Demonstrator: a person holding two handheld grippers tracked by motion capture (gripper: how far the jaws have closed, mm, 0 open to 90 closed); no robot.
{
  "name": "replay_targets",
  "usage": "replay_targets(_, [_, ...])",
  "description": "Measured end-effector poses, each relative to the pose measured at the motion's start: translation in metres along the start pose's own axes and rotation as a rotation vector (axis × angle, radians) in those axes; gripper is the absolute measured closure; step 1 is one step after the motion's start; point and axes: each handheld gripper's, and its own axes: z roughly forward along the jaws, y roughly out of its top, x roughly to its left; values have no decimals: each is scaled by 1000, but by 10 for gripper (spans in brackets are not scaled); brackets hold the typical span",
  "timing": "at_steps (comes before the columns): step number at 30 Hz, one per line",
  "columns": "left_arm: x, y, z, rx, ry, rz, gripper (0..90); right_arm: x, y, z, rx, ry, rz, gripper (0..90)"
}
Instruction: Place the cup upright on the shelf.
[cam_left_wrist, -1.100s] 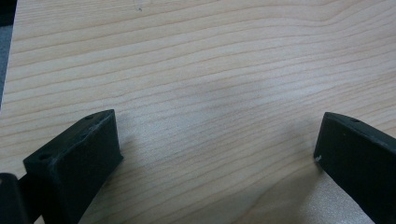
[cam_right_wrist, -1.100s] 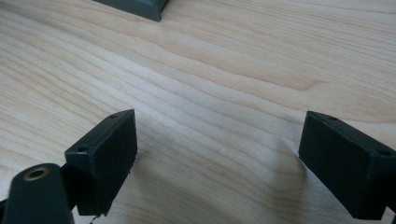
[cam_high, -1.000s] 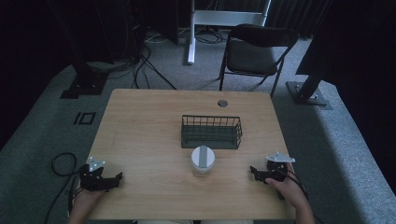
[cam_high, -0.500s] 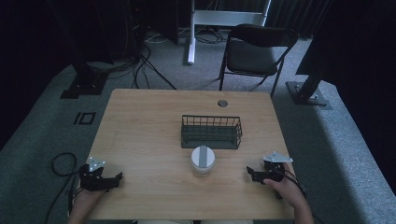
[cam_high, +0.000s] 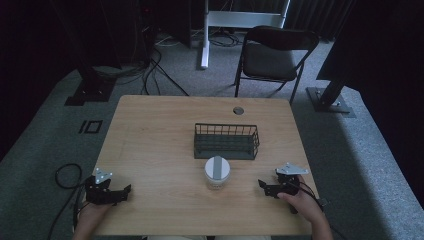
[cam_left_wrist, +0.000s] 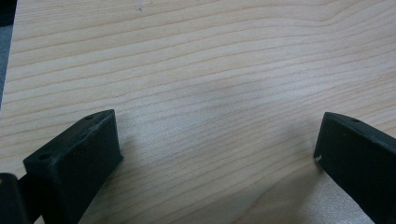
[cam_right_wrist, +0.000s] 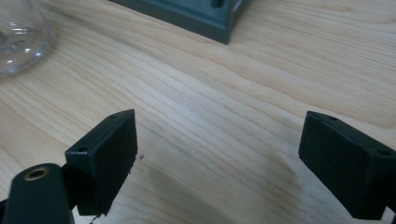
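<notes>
A clear glass jar with a white lid stands on the wooden table, just in front of a dark wire basket. My left gripper rests near the table's front left corner, jaws wide apart over bare wood. My right gripper sits at the front right, to the right of the jar, also open with nothing between its jaws. In the right gripper view the jar's glass base is at the upper left and the basket's corner is at the top.
A round cable hole is in the table near its far edge. A black folding chair stands beyond the table. Cables lie on the grey carpet at the back left and beside the left hand.
The right gripper has edged slightly left toward the jar. The left gripper has stayed in place.
</notes>
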Motion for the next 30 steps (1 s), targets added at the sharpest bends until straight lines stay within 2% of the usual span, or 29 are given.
replay_targets(19, [0, 0, 0, 0, 0, -1, 5, 21, 10, 7, -20, 69, -60, 114])
replay_targets(30, [0, 0, 0, 0, 0, -1, 6, 37, 16, 11, -40, 146, -99, 114])
